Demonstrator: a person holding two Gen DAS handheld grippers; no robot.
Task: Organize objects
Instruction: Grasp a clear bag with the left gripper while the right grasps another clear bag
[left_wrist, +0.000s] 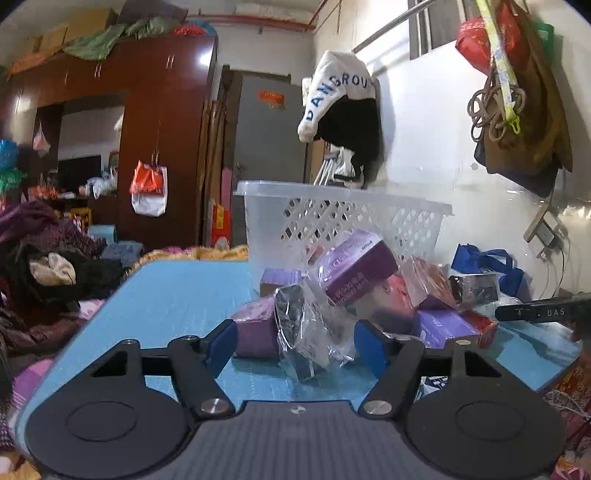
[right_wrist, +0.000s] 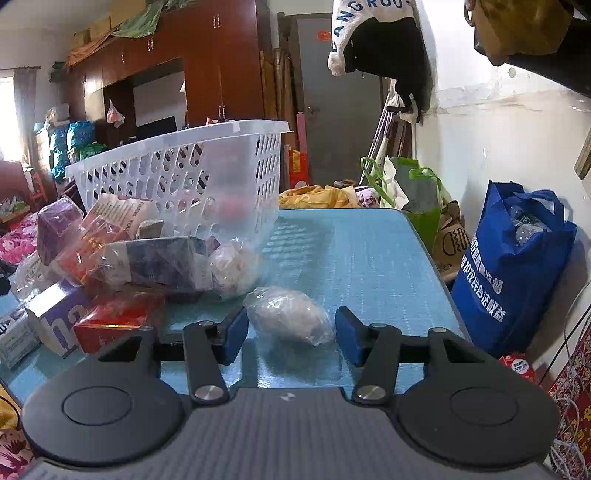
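Observation:
A pile of purple, red and plastic-wrapped boxes (left_wrist: 354, 273) lies on the blue table (left_wrist: 173, 295) in front of a white plastic basket (left_wrist: 343, 218). My left gripper (left_wrist: 293, 345) is open, its blue pads on either side of a clear-wrapped dark packet (left_wrist: 306, 325) at the pile's near edge. In the right wrist view the basket (right_wrist: 184, 173) stands at the left behind the pile (right_wrist: 147, 258). My right gripper (right_wrist: 291, 334) is open around a plastic-wrapped whitish bundle (right_wrist: 288, 314) lying on the table (right_wrist: 369, 251).
A blue tote bag (right_wrist: 513, 266) and a green bag (right_wrist: 417, 195) stand off the table's right side. Clothes are heaped to the left (left_wrist: 44, 280). The right gripper's black body (left_wrist: 543, 312) shows at the right edge of the left wrist view.

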